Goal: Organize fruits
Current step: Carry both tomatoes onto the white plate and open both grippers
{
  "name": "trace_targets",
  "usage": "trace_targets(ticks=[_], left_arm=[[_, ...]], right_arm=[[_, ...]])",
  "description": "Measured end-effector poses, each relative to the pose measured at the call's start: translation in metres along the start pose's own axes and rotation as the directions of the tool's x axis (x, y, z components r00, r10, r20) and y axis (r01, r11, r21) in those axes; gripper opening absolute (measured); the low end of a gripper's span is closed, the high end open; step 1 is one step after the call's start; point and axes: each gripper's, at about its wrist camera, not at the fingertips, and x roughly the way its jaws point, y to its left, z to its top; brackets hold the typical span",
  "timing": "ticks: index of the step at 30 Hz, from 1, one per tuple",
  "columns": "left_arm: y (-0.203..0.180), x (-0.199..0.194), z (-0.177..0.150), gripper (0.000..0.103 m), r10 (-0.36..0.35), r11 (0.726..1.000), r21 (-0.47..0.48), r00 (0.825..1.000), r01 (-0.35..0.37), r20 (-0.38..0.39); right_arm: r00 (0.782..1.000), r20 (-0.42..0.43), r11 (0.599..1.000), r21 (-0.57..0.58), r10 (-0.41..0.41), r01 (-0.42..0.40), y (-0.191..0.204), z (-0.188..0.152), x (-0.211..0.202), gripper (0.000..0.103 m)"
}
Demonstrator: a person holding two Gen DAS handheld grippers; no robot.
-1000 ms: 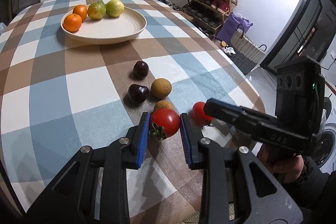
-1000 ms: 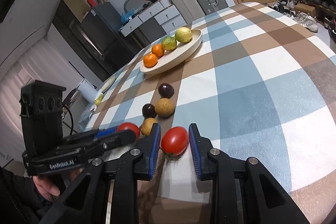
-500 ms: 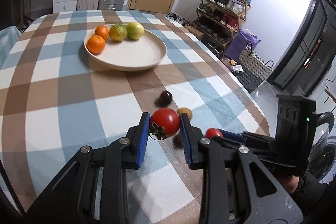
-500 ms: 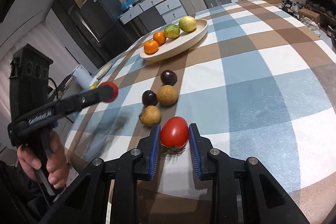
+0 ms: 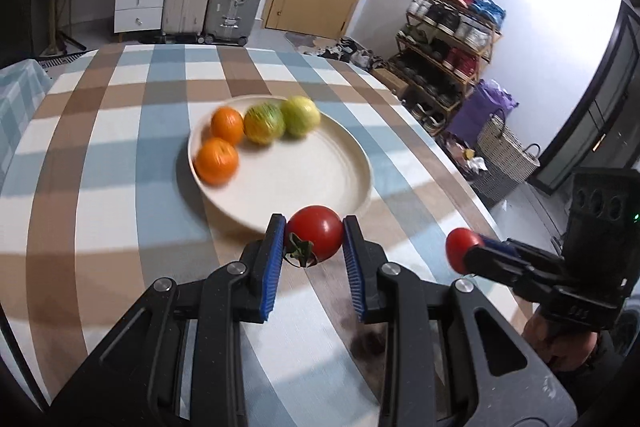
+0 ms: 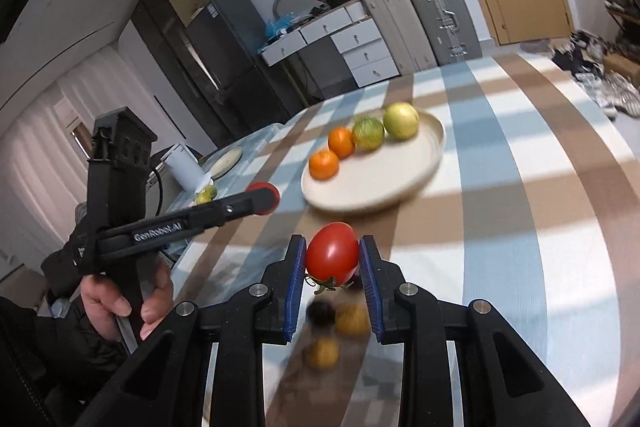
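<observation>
Tomatoes both up off the table now! My left gripper [image 5: 314, 241] has carried its tomato [image 5: 316, 237] from the near edge to the plate [image 5: 320, 183] rim, fingers clamped on it. My right gripper [image 6: 331, 259], clamped on the second tomato [image 6: 332, 253], has lifted clear of the small fruits [image 6: 336, 323] too. I reckon both drop into the plate next.

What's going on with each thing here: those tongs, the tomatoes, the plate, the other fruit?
Left tongs: shut on a red tomato, held in the air near the plate's rim.
Right tongs: shut on a second tomato, lifted off the table.
Plate: on the checked tablecloth, partly filled.
Two oranges and two green-yellow fruits: resting in the plate.
Small dark and brown fruits: lying on the cloth, blurred.
</observation>
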Motion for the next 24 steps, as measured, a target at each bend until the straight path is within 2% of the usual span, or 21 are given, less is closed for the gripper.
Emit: trace_targets(ticks=[5,11,17,24], left_arm=[[0.015,0.034,0.031,0.026,0.013,1.0,-0.027,1.0,-0.014,-0.021],[0.026,0.073,0.055,0.026,0.037,0.999,-0.033,0.998,-0.039,-0.056],[0.037,0.102,0.065,0.026,0.042,0.999,-0.026,0.996,-0.044,-0.08],[0.048,0.118,0.067,0.026,0.049,0.999,-0.013,0.995,-0.05,-0.085]], right_arm=[[1.0,-0.016,1.0,-0.018,0.019,-0.019,-0.008,0.043,0.03,0.028],[0.998,-0.059,1.0,-0.013,0.024,-0.025,-0.022,0.08,0.072,0.028],[0.993,-0.12,1.0,-0.004,0.023,-0.024,-0.036,0.097,0.115,0.028],[0.98,-0.183,0.991,0.121,0.073,-0.051,-0.057,0.104,0.157,0.028]])
